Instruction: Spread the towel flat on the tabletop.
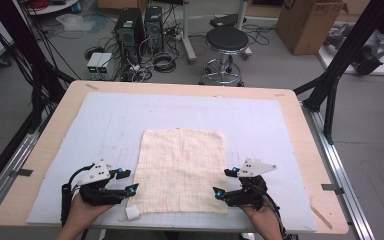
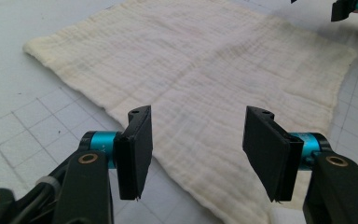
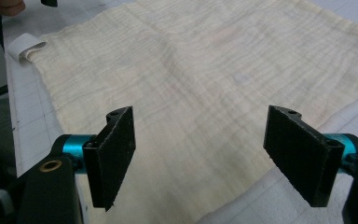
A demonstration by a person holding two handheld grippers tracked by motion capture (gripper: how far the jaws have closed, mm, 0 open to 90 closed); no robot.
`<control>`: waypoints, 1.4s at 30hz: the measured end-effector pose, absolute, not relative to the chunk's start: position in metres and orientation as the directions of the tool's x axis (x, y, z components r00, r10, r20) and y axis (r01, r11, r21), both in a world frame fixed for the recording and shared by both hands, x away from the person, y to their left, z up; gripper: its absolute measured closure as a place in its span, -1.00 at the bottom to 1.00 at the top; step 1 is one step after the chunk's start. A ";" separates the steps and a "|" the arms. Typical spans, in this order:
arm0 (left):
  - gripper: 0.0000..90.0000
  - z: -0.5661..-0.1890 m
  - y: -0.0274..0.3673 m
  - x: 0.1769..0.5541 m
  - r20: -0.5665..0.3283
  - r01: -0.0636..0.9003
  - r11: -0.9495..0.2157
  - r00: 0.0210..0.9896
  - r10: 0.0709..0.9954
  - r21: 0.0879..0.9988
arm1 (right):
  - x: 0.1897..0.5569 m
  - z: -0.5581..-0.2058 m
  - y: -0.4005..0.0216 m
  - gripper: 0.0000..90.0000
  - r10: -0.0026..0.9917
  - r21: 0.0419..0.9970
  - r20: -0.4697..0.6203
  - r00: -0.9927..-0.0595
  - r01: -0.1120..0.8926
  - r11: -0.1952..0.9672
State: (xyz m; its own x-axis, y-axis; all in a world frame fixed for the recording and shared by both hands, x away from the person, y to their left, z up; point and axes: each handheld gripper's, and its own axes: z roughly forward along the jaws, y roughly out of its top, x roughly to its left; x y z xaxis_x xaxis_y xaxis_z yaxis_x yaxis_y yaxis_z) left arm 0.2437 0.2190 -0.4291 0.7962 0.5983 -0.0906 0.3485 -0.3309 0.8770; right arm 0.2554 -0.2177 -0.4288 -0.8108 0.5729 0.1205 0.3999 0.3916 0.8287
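Observation:
A cream square cloth [image 1: 181, 169] lies flat on the pale grey grid mat [image 1: 110, 120], near the table's front. My left gripper [image 1: 127, 181] stands open at the cloth's near left corner, its jaws just above the cloth's edge [image 2: 200, 154]. My right gripper [image 1: 226, 182] is open at the near right corner, with the cloth [image 3: 200, 84] spread between and beyond its jaws. Neither gripper holds anything. A small white tag [image 1: 132, 213] sticks out from the cloth's near left corner; it appears as a loop [image 3: 25, 48] in the right gripper view.
The mat covers a wooden table [image 1: 50, 145]. Beyond the far edge stand a black stool [image 1: 226, 42], computer towers [image 1: 130, 30] with tangled cables, and a cardboard box [image 1: 307, 22]. Black frame posts [image 1: 330, 85] flank the table on both sides.

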 end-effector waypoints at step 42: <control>-0.18 -0.404 0.216 0.283 -0.155 0.406 -0.260 0.749 0.644 0.876 | 0.308 -0.407 -0.216 -0.59 0.589 0.838 0.111 -0.800 0.394 0.377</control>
State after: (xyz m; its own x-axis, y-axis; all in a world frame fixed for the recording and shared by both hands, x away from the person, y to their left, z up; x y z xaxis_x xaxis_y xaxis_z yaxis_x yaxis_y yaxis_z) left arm 0.2825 0.2157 -0.4040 0.7492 0.6439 -0.1555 0.4057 -0.2604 0.8761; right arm 0.3081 -0.2163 -0.4067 -0.8003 0.5893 0.1108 0.3937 0.3769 0.8384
